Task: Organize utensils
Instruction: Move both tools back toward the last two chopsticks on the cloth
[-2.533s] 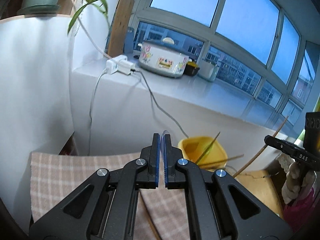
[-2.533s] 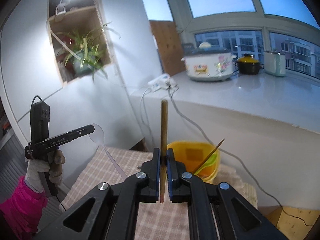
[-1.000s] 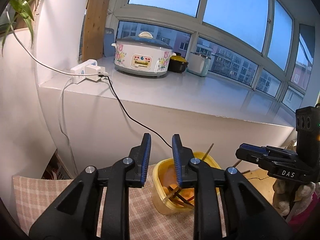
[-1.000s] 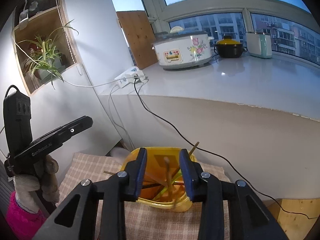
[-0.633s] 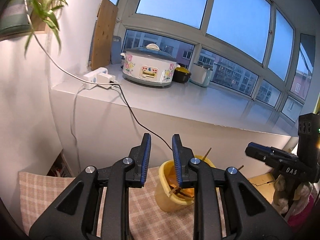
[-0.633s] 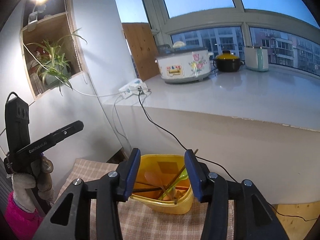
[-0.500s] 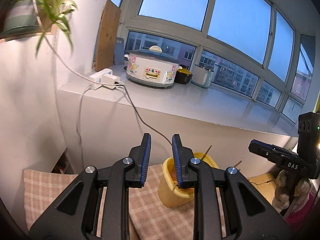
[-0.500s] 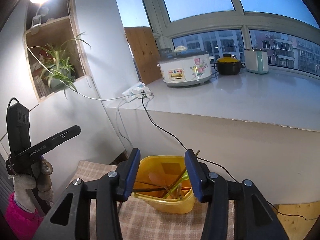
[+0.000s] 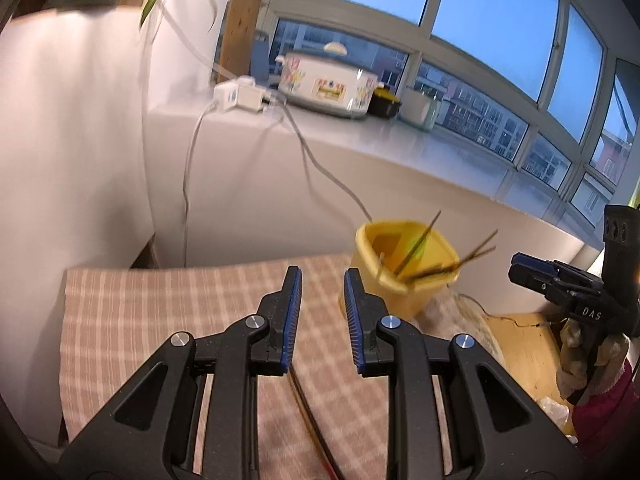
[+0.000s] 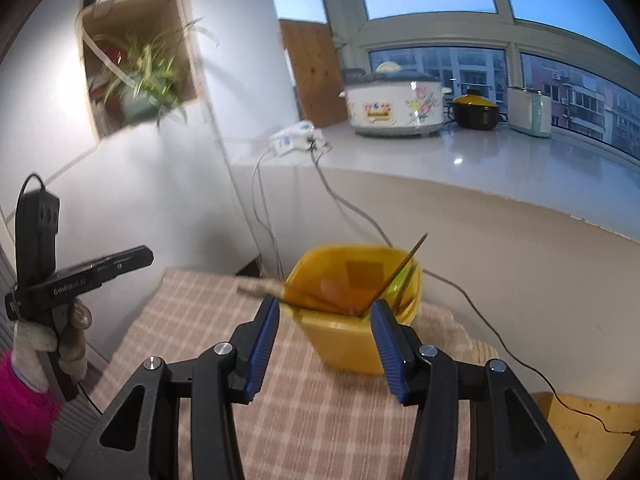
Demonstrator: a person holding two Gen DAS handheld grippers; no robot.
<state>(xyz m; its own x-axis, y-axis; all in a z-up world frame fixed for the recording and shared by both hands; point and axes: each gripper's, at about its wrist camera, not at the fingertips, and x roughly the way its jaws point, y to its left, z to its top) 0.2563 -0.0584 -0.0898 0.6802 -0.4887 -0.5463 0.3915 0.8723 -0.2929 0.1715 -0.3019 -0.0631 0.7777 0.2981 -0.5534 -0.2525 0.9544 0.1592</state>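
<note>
Both tools are empty — the right tool (image 10: 323, 330) gaping wide just short of the yellow utensil tub (image 10: 354, 302) on the checked tabletop cloth (image 10: 192, 320), the left tool (image 9: 320, 300) narrower — so one careless nudge against the leaning chopsticks (image 9: 448, 258) could tip the tub.

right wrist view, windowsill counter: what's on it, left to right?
power strip → flowered rice cooker → black pot with yellow lid → pale green toaster
</note>
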